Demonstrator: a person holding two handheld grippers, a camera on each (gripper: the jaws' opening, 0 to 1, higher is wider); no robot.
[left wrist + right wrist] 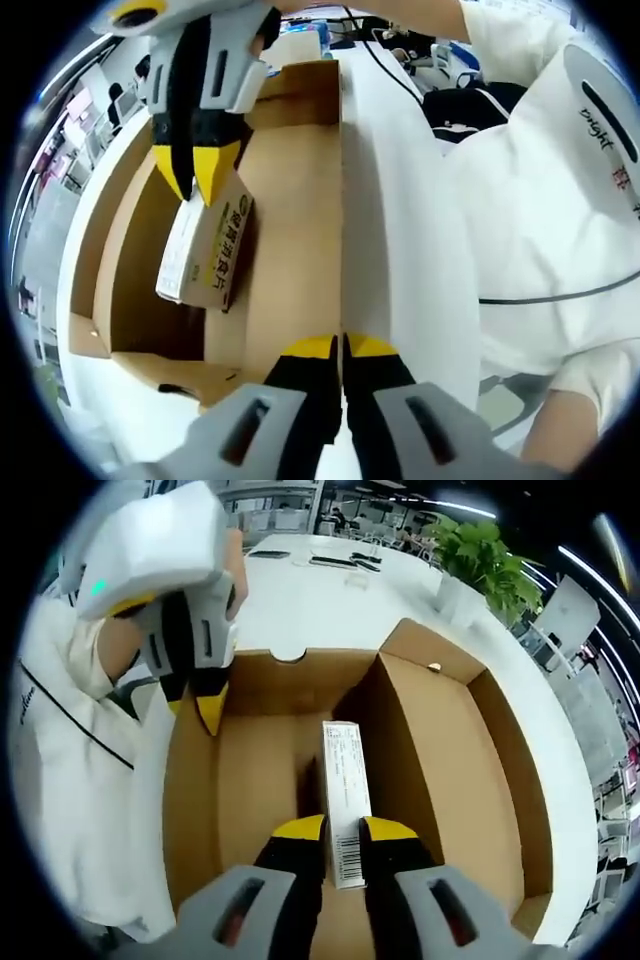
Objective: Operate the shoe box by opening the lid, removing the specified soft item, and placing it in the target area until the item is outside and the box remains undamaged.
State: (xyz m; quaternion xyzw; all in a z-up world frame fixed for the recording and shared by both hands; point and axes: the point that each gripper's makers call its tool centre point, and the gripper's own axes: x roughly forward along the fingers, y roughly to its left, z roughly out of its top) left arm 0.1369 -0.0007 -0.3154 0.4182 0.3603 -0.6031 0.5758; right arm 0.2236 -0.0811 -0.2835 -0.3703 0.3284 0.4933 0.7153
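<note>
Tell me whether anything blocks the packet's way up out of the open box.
Nothing visible does. The right gripper has its jaws closed on the small packet inside the shoe box, whose lid is held back by the left gripper.

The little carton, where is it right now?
The little carton sits inside the open shoe box, clamped between the right gripper jaws; in the left gripper view it hangs under that gripper, above the box floor.

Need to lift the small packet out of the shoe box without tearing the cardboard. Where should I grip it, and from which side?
Grip the packet across its narrow width at the near end, coming from above, where the right gripper already straddles it. It is long and slim, standing on edge inside the shoe box, so its flat sides suit the jaws. The left gripper pinches the lid.
</note>
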